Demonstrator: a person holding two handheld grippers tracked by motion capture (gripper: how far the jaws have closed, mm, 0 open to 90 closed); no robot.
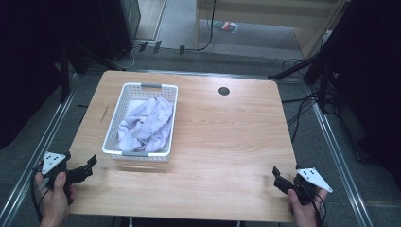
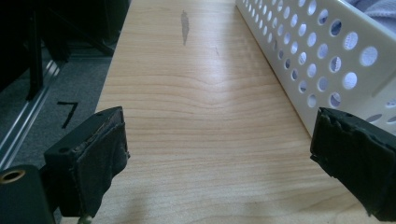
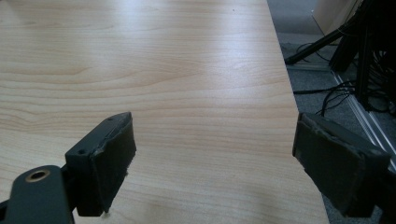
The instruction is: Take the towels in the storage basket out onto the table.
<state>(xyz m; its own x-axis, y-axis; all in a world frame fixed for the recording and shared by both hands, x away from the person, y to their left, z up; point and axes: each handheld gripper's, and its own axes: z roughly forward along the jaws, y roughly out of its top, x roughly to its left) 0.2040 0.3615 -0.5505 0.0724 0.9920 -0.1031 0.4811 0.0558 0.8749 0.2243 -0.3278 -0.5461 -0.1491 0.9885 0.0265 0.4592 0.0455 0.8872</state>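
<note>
Both grippers' jaws gape wide, empty; basket (image 1: 124, 101) of cloth (image 1: 146, 125) beside left gripper (image 1: 85, 171).

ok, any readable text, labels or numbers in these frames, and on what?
"7": black mark on the grey floor beside the table's left edge, seen in the left gripper view between the rail and the table.
White basket, cloth, left gripper, right gripper: no text seen.
Colourful item on the far floor: too small to read.
</note>
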